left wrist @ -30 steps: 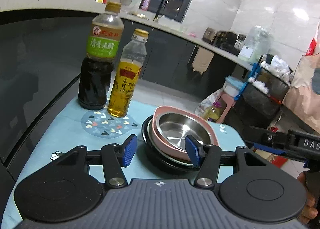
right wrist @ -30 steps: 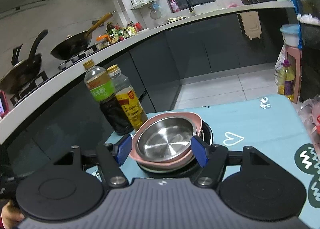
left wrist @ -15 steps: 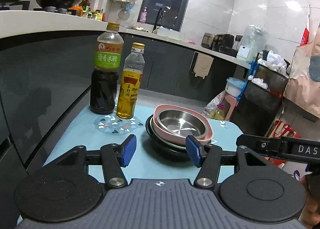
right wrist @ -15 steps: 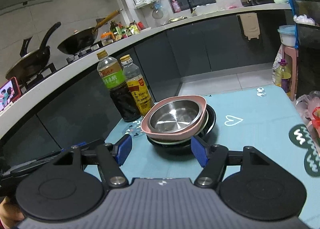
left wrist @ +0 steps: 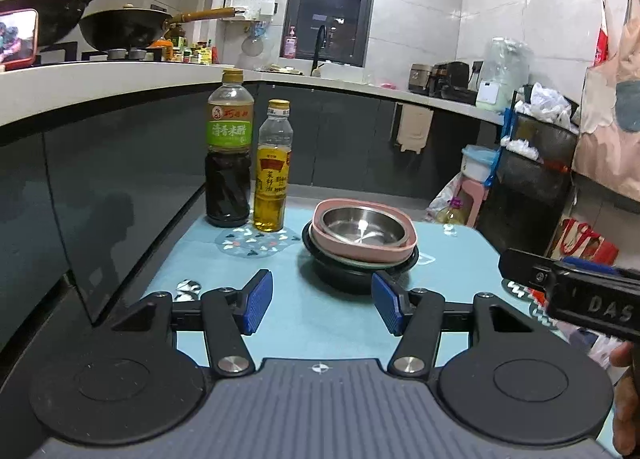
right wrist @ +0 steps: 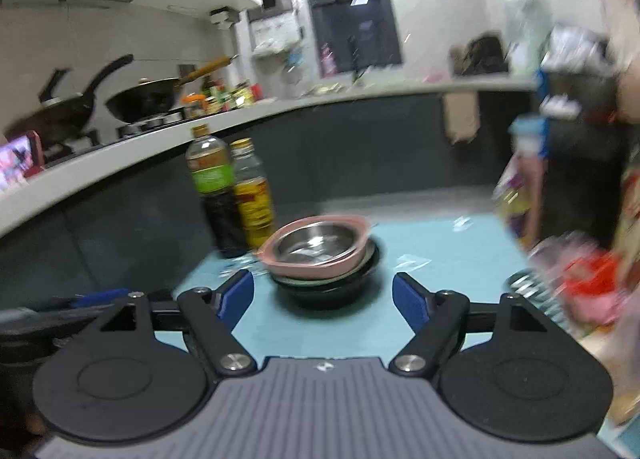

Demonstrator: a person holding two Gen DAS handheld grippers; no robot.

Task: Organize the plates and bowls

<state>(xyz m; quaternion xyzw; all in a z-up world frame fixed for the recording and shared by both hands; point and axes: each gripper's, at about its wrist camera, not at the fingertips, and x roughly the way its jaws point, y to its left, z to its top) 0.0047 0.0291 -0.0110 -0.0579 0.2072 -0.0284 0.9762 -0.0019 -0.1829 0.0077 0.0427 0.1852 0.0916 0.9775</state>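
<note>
A stack of dishes stands on the light blue table mat [left wrist: 320,323]: a steel bowl [left wrist: 362,223] inside a pink bowl [left wrist: 400,253], over a pale green plate and a black bowl [left wrist: 344,275]. The stack also shows in the blurred right wrist view [right wrist: 320,259]. My left gripper [left wrist: 322,307] is open and empty, a short way in front of the stack. My right gripper [right wrist: 323,301] is open and empty, also in front of the stack and apart from it. Its body shows at the right of the left wrist view [left wrist: 576,295].
A dark vinegar bottle [left wrist: 229,155] and a yellow oil bottle [left wrist: 273,167] stand left of the stack by a round patterned coaster [left wrist: 252,245]. Dark cabinets and a white counter with woks [left wrist: 128,25] run behind. Bags and bins crowd the right side.
Both grippers have drawn back and lowered away from the stack, which now looks smaller and farther. The right wrist view is motion-blurred. The dishes have not moved.
</note>
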